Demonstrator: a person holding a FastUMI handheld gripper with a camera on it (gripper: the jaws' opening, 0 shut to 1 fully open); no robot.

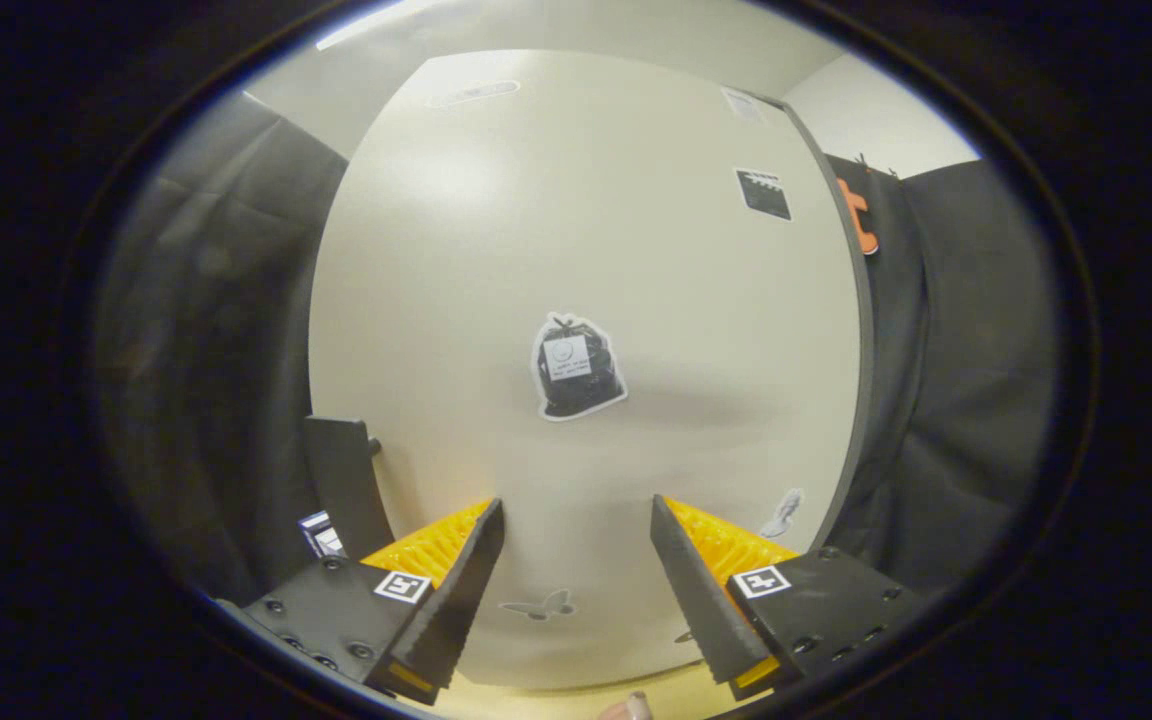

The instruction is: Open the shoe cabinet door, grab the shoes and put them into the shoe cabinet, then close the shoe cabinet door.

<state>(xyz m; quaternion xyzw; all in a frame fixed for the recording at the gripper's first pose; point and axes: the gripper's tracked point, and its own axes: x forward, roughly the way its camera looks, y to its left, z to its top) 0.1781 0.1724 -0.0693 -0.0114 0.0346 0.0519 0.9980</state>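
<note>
Gripper (576,560): fingers spread apart, holding nothing.
Cabinet door (586,250): shut, flat ahead of fingers; dark handle (346,480) at left edge.
Shoes: none sighted.
Progress: judged at start; opening, loading, closing outstanding.

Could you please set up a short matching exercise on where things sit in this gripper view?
1. gripper
2. bag sticker
3. butterfly sticker
4. dark handle

A. low on the cabinet door, between the fingers
B. at the door's left edge
C. open, holding nothing
D. mid-door, beyond the fingers

Pairs: 1-C, 2-D, 3-A, 4-B
</note>
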